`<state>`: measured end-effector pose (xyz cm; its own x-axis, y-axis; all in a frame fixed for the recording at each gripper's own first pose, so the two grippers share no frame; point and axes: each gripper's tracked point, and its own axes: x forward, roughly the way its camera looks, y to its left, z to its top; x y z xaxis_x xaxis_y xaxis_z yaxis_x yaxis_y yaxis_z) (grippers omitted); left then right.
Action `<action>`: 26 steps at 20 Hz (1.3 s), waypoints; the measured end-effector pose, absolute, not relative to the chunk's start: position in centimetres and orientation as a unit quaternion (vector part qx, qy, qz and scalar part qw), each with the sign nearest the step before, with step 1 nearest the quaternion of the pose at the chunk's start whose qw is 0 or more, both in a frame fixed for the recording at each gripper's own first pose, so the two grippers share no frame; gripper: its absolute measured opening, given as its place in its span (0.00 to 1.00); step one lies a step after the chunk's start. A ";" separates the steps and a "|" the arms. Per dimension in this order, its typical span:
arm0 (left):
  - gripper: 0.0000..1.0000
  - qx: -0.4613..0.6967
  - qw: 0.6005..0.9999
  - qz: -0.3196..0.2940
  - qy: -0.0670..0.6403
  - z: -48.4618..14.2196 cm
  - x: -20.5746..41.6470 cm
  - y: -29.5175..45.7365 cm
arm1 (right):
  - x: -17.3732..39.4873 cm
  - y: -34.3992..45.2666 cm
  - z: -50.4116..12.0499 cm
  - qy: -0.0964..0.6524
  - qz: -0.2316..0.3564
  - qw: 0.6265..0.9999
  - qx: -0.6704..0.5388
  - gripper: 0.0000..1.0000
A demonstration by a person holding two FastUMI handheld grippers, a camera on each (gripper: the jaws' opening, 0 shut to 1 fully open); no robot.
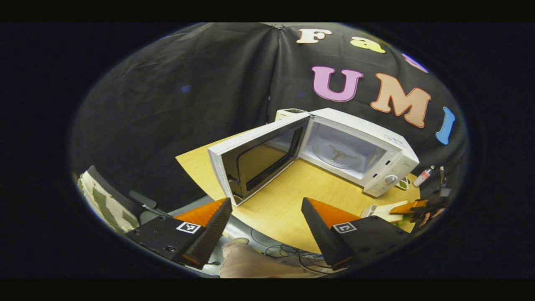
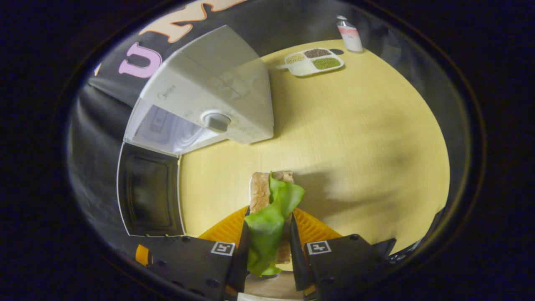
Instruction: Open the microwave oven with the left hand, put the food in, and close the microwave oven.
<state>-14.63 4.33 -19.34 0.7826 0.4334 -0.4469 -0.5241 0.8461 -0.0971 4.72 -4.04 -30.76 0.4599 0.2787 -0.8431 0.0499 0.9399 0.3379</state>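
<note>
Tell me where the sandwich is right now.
In the right gripper view the sandwich sits clamped between the right gripper fingers, above the table, just in front of the open microwave.

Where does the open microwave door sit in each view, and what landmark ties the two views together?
Left gripper view: microwave door centre-left, swung open toward the camera.
Right gripper view: microwave door lower left, lying open below the cavity.
Shared landmark: the control knob on the microwave's front panel.
</note>
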 end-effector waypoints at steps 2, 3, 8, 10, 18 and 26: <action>0.97 -0.097 0.945 0.234 0.208 -19.0 -14.1 5.2 | 4.1 -3.4 -29.0 0.495 0.058 0.846 0.191 0.48; 0.97 -0.090 0.949 0.224 0.204 -18.7 -13.8 5.9 | 3.8 -2.7 -28.3 0.486 0.055 0.846 0.211 0.41; 0.99 -0.053 0.964 0.191 0.180 -17.1 -13.4 9.6 | 1.5 3.9 -26.6 0.461 0.083 0.832 0.298 0.41; 0.98 -0.051 0.968 0.182 0.165 -16.3 -13.6 11.1 | 0.7 7.5 -26.4 0.455 0.105 0.824 0.320 0.47; 0.98 -0.042 0.976 0.170 0.128 -14.3 -14.0 16.7 | 1.7 19.8 -25.8 0.411 0.159 0.800 0.406 0.47; 0.98 -0.028 0.977 0.179 0.109 -13.3 -14.6 21.1 | 10.3 23.9 -26.1 0.326 0.126 0.818 0.457 0.47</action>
<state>-14.64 21.11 -13.31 0.9125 0.3432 -0.2227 -0.3553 0.9346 -0.0155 10.28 23.92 -26.12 0.7555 0.5040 -0.4186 0.0916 0.5513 0.8292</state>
